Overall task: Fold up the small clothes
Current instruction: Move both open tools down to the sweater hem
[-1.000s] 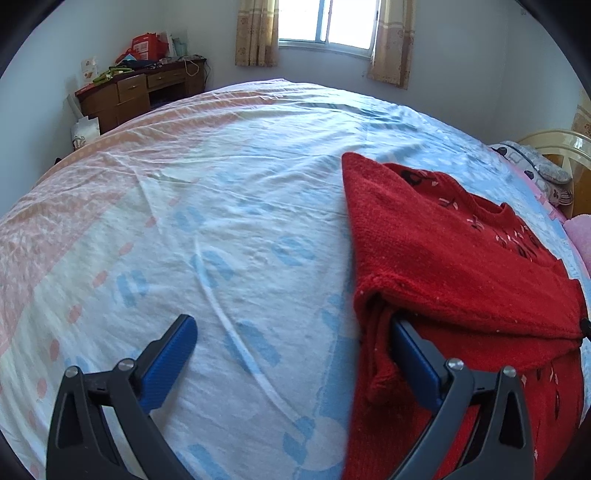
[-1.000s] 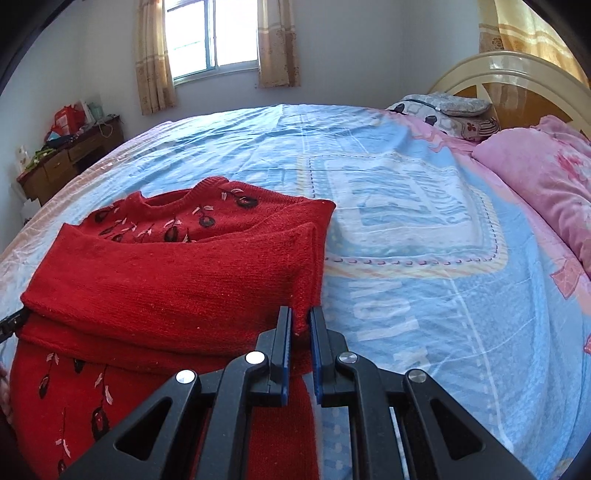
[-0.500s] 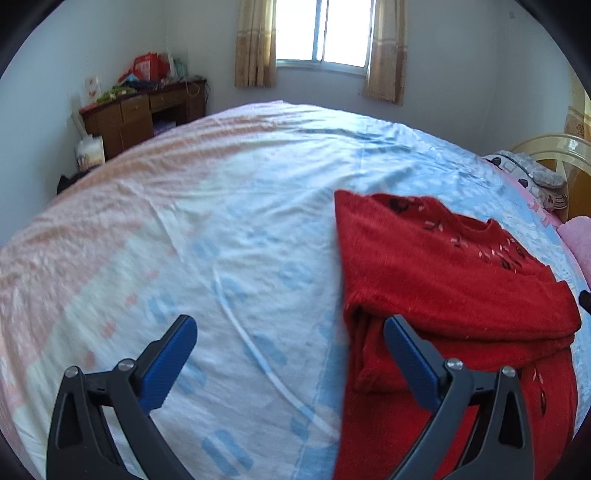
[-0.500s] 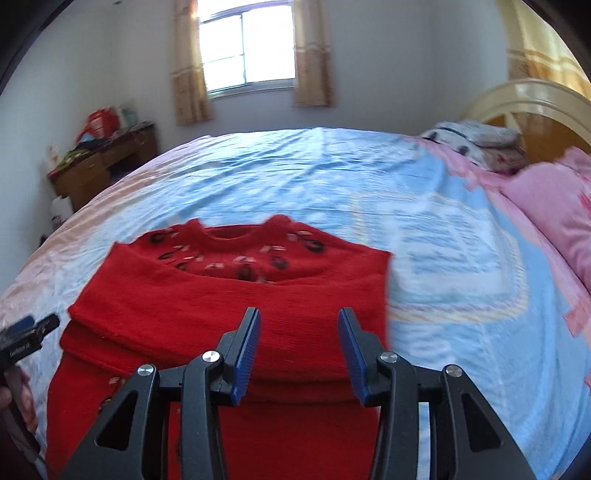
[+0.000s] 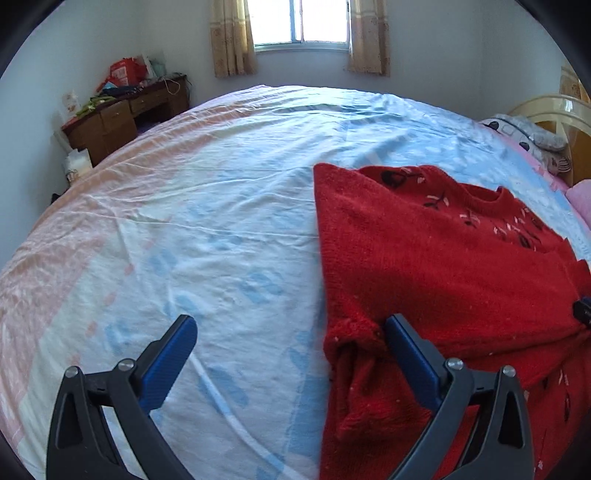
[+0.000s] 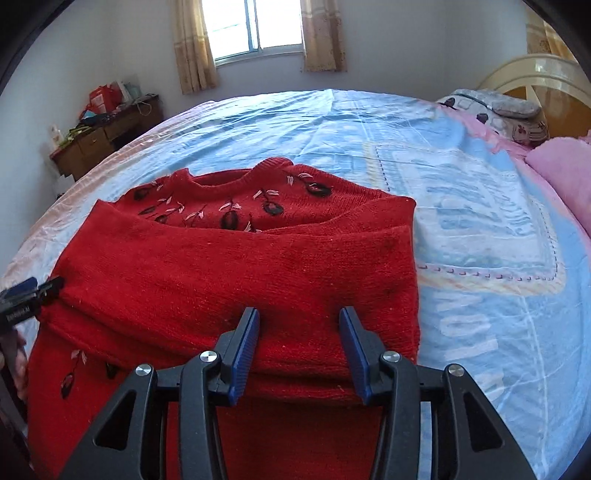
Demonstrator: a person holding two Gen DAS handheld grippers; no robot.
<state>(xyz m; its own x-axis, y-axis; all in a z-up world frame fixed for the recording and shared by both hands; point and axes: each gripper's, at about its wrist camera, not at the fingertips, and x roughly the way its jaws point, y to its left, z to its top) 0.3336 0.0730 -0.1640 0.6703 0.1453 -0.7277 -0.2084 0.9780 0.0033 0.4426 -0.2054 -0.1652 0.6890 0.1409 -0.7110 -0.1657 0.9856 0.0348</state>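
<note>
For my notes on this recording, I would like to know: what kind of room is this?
Most likely a home bedroom. A large bed with a blue and pink sheet fills the view, pillows lie by its headboard, and a cluttered wooden desk stands beside a curtained window.

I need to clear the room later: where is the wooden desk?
The wooden desk stands against the far left wall in both wrist views, beyond the bed and left of the curtained window.
</note>
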